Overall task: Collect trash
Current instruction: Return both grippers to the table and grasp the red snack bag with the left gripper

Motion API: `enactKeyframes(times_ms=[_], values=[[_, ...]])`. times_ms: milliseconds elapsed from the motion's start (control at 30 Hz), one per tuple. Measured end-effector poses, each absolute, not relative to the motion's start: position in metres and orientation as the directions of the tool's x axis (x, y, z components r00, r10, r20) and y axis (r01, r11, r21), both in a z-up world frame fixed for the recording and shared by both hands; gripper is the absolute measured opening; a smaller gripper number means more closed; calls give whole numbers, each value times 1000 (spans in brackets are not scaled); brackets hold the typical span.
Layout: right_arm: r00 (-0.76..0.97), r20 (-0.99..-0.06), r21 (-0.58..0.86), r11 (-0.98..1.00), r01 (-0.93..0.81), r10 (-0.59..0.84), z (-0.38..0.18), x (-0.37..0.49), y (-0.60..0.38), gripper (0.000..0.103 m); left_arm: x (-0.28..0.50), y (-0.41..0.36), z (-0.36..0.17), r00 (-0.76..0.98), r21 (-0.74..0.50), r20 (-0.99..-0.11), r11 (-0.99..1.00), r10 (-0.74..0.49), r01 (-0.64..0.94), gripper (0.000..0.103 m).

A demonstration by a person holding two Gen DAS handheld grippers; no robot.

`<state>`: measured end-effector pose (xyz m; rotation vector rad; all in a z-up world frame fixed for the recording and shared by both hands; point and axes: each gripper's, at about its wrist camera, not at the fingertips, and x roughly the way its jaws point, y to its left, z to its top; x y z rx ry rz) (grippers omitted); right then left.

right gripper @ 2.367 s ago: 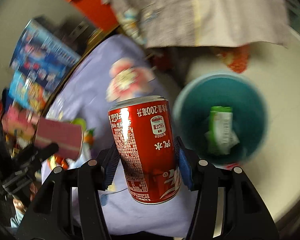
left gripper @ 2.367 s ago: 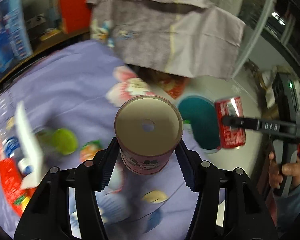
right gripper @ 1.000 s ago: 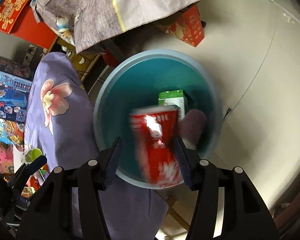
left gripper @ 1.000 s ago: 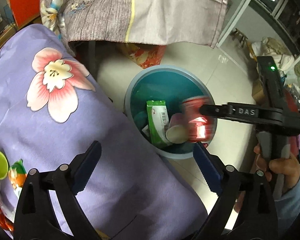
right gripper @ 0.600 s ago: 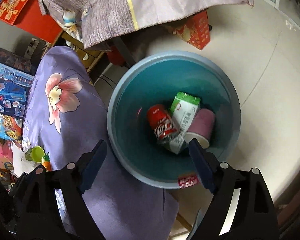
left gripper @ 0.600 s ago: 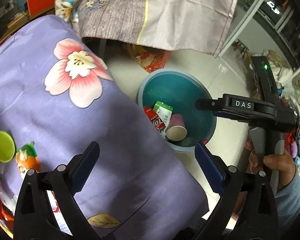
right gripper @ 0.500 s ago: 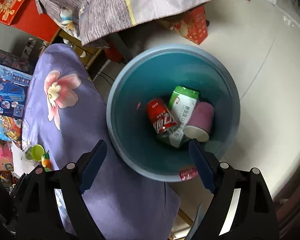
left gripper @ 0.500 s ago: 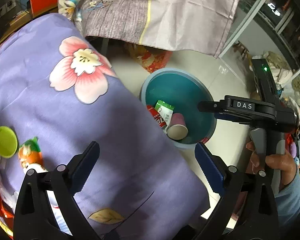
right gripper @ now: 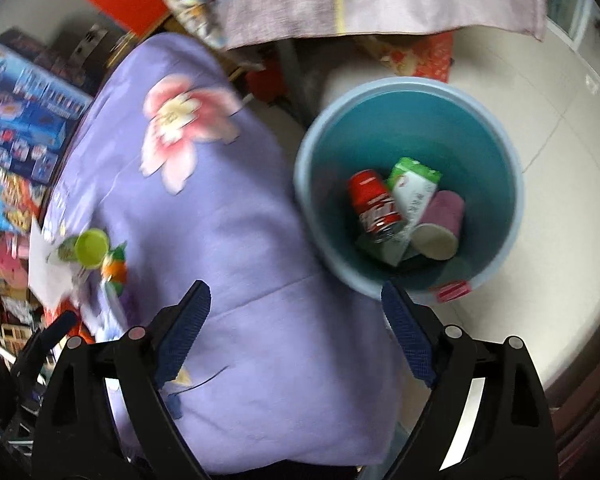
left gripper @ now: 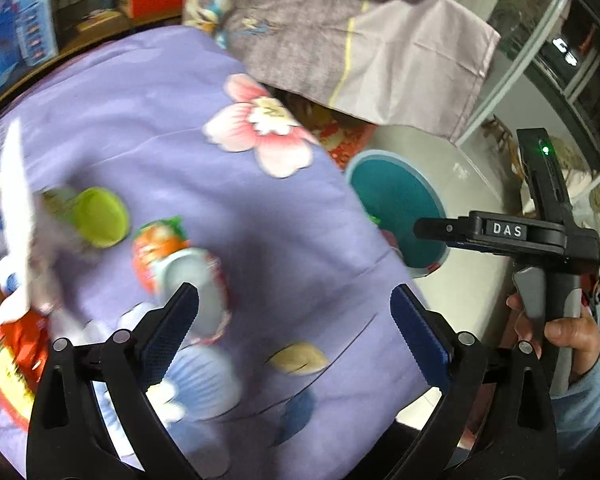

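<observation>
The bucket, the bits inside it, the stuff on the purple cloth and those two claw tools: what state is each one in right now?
Teal bucket: upright on the floor, open-topped.
Red can: lying in the bucket.
Green-and-white carton: lying tilted in the bucket.
Pink paper cup: on its side in the bucket.
Left gripper: open, empty.
Right gripper: jaws just opened, nothing between them.
Green lid: on the purple cloth.

Both views are fisheye and look steeply down along their own tool's two fingers, which fill the lower frame. The left wrist view hangs close over the purple flowered cloth (left gripper: pixel 204 168), with the blue bin (left gripper: pixel 395 208) at centre right. The right wrist view looks straight into that bin (right gripper: pixel 495 144) at right. They share cloth, bin and green lid (left gripper: pixel 100 216).
</observation>
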<state>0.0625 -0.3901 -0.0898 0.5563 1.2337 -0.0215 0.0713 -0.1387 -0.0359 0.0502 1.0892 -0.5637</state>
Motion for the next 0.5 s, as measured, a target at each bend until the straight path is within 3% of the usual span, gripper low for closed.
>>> enactKeyframes(times_ms=[500], values=[[260, -918, 337, 935, 113, 300, -75, 65, -247, 84, 36, 36, -35, 500, -215, -819, 959, -281, 186, 97]])
